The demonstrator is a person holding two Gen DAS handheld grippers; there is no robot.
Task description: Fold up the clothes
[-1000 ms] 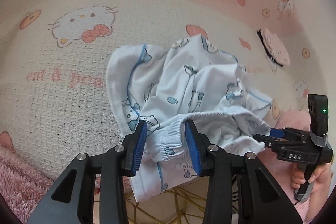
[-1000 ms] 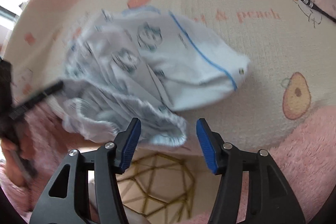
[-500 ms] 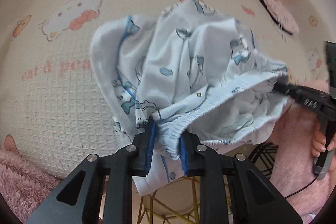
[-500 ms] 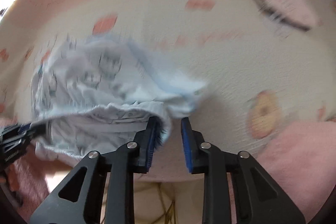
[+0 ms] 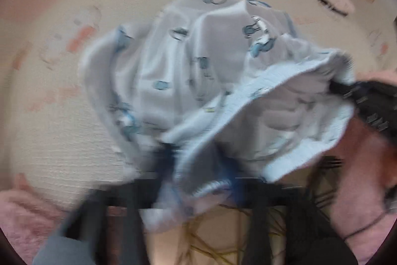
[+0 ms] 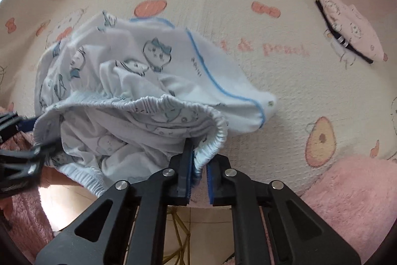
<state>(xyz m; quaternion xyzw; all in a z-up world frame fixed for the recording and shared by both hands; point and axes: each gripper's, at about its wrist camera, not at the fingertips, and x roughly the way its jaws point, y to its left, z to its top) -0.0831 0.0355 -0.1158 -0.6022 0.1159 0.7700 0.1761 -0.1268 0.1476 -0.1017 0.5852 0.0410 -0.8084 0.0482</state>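
Observation:
A pair of white shorts (image 6: pixel 153 81) with blue cartoon prints and blue piping hangs bunched over a cream mat. My right gripper (image 6: pixel 198 165) is shut on one end of the elastic waistband (image 6: pixel 173 106). The left gripper (image 6: pixel 22 140) appears at the left edge of that view, holding the waistband's other end. The left wrist view is blurred by motion: the shorts (image 5: pixel 203 81) fill its centre, my left gripper (image 5: pixel 198 165) is shut on the waistband, and the right gripper (image 5: pixel 357 96) holds the cloth at the right. The waistband is stretched between both grippers.
A cream and pink cartoon-print mat (image 6: pixel 285 81) covers the surface. A folded pink garment (image 6: pixel 352 29) lies at the far right. Pink fluffy fabric (image 6: pixel 347 195) borders the near edge. A gold wire frame (image 6: pixel 178 227) shows below on the floor.
Both grippers closed on the waistband and lifted it, pulling it apart between them. The shorts have risen off the mat. The left view is now blurred by fast motion.

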